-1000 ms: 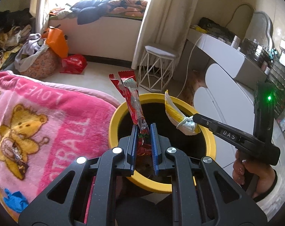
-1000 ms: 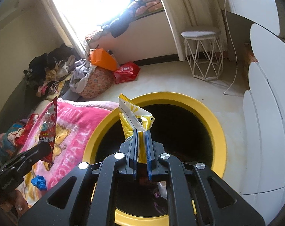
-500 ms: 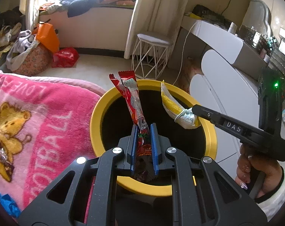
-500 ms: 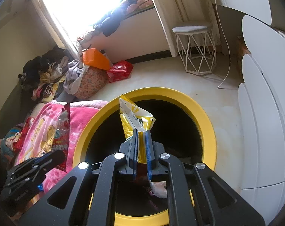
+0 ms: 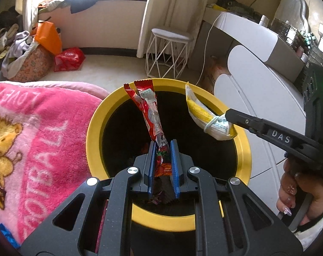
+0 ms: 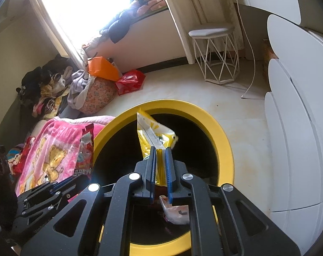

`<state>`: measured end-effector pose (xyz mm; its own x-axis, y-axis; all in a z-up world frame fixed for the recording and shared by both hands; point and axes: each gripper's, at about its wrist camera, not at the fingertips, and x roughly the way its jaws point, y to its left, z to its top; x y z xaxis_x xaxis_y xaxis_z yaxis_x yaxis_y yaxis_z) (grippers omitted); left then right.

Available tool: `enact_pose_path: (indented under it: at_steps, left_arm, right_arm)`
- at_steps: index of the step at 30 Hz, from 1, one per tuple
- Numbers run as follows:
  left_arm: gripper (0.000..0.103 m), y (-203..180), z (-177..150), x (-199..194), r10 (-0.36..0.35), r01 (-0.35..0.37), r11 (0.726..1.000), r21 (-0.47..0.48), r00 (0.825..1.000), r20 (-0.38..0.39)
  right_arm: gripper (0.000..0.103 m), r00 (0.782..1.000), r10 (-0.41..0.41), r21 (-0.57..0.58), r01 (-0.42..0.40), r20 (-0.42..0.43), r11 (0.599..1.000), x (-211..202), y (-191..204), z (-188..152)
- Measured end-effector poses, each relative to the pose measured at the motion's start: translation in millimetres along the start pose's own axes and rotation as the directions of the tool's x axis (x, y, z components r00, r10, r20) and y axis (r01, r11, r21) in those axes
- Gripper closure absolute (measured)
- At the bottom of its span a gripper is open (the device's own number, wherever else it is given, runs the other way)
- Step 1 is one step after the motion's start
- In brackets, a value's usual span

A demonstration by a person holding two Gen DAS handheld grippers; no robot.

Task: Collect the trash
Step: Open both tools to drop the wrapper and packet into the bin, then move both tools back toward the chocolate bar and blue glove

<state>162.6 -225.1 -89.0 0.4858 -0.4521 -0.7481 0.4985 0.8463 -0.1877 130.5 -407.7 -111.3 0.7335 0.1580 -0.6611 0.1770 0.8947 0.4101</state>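
"DAS" in white letters on the arm of the right hand-held gripper (image 5: pixel 229 115), right side of the left wrist view. Pink blanket (image 5: pixel 33 128), left of that frame, carries white lettering seen upside down: "LOVE" near its upper edge, "OTBALL" lower down. Print on the red wrapper (image 5: pixel 149 115) and yellow wrapper (image 6: pixel 155 136) too small to read.

Two wrist cameras looking steeply down into the yellow-rimmed bin (image 5: pixel 93 125)

The left wrist view is sitting close over the bin's near rim, facing the white stool (image 5: pixel 169 55) beyond it; the right wrist view is looking likewise, sharing bin (image 6: pixel 223 136), stool (image 6: pixel 214 55) and pink blanket (image 6: pixel 52 147).
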Motion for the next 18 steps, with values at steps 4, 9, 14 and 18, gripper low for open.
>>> enact_pose_path:
  at_steps: [4,9,14,18]
  left_arm:
    - [0.077,2,1,2,0.014,-0.014,1.000,0.001,1.000,0.003]
    - [0.027,9,0,-10,0.021,-0.020,0.999,-0.032,0.999,0.035]
    - [0.011,20,-2,-28,0.040,-0.036,0.997,-0.070,0.997,0.066]
    - [0.011,29,-3,-44,0.066,-0.056,0.994,-0.098,0.993,0.099]
  right_arm:
    - [0.080,1.000,-0.001,0.011,0.001,0.001,1.000,-2,1,0]
    - [0.067,1.000,-0.008,0.005,0.007,0.022,1.000,-11,3,0]
    - [0.058,0.999,-0.006,-0.032,0.007,0.050,0.999,-21,11,1]
    - [0.052,0.997,0.017,-0.069,-0.012,0.074,0.998,-29,24,0]
